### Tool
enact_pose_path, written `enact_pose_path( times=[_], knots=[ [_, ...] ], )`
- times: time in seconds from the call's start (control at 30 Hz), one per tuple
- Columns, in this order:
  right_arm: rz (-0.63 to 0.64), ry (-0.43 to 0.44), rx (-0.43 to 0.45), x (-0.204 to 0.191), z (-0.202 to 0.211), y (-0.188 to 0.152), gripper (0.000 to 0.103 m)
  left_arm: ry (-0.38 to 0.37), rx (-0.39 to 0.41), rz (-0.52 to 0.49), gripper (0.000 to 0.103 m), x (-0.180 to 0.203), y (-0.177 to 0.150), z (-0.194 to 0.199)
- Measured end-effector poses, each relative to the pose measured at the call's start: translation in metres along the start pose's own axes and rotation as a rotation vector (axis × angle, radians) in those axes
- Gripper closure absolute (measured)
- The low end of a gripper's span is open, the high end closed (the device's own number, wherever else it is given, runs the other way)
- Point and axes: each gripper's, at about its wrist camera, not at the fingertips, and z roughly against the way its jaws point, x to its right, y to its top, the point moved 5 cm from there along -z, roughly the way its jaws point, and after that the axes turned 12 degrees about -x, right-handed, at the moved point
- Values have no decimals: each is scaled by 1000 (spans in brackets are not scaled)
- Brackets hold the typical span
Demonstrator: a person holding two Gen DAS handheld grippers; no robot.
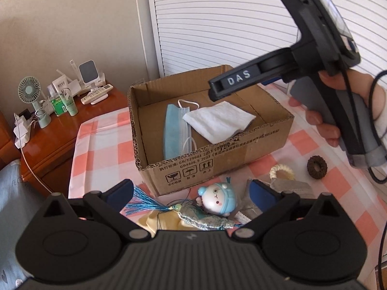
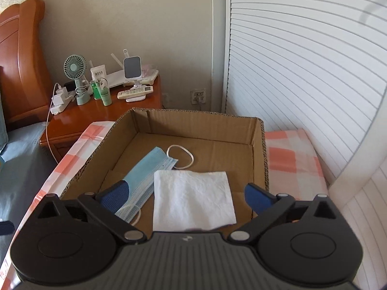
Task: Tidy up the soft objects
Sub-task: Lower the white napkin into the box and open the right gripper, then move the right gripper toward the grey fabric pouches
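Observation:
An open cardboard box (image 1: 217,154) (image 2: 260,145) stands on a pink-checked cloth. Inside it lie a blue face mask (image 1: 173,130) (image 2: 145,176) and a folded white tissue (image 1: 217,120) (image 2: 193,198), the tissue partly over the mask. My right gripper (image 2: 186,193) hangs open above the tissue with nothing between its pads; in the left wrist view a hand holds it over the box (image 1: 232,82). My left gripper (image 1: 191,193) is open in front of the box, above a blue-hatted toy figure (image 1: 217,199), a blue tasselled sachet (image 1: 198,217) and a yellow cloth (image 1: 164,220).
A woven ring (image 1: 281,172), a grey cloth piece (image 1: 290,186) and a dark brown scrunchie (image 1: 316,165) lie right of the toy. A wooden nightstand (image 2: 72,125) at the left holds a small fan (image 2: 75,67), bottles and remotes. White louvered doors (image 2: 302,72) stand behind.

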Motion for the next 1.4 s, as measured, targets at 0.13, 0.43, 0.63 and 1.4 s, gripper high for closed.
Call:
enact_pose_path(
  times=[0.13,0.43,0.63,1.4],
  knots=[
    [-15,-15,-1,4,14,-13,0,6,8,7,2,1,1,10],
    [-43,-49,7,12,53,-44,0,27,7,-13,2,5,-8,43],
    [-64,-73,22,13,71,-61,0,30,17,2,1,1,-13,64],
    [-205,-74,-13,26,57,-164,0,73,63,26,1,6,-53,11]
  ],
)
